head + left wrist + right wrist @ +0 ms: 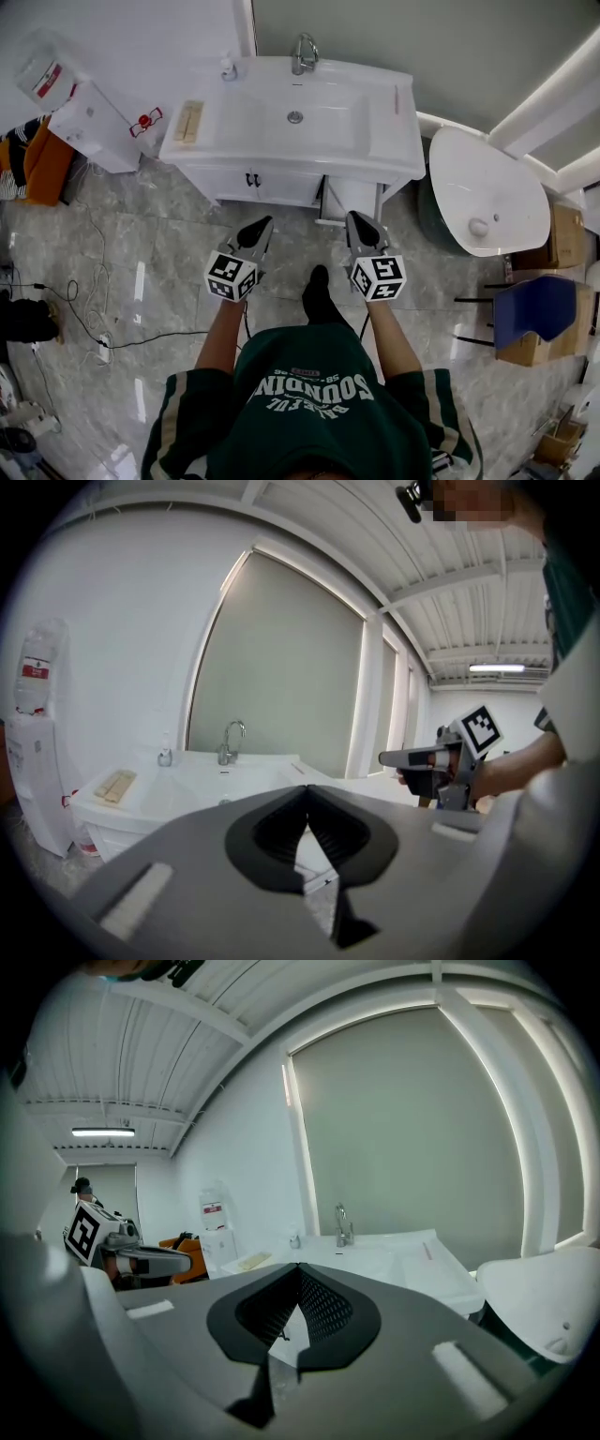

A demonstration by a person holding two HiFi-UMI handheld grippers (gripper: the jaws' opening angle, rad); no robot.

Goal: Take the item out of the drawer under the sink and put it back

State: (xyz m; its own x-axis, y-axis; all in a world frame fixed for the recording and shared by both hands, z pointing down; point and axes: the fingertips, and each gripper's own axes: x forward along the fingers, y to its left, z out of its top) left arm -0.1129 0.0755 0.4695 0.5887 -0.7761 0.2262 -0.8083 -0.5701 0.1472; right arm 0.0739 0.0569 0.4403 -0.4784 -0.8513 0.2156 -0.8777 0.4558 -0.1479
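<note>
The white sink cabinet (292,117) stands ahead of me, with a faucet (302,53) at the back. The drawer front (267,185) under the basin is closed and has a small black handle (251,178). Whatever lies inside it is hidden. My left gripper (262,226) hovers over the floor just short of the cabinet, shut and holding nothing. My right gripper (356,221) is level with it to the right, also shut and bare. The left gripper view shows the sink (187,785) past the closed tips (306,791). In the right gripper view the tips (298,1267) meet as well.
A water dispenser (89,122) stands left of the cabinet. A white oval fixture (483,192) sits to the right. A wooden piece (189,120) and a small bottle (228,67) rest on the countertop. Cables (89,323) lie on the floor at left, a blue chair (534,309) at right.
</note>
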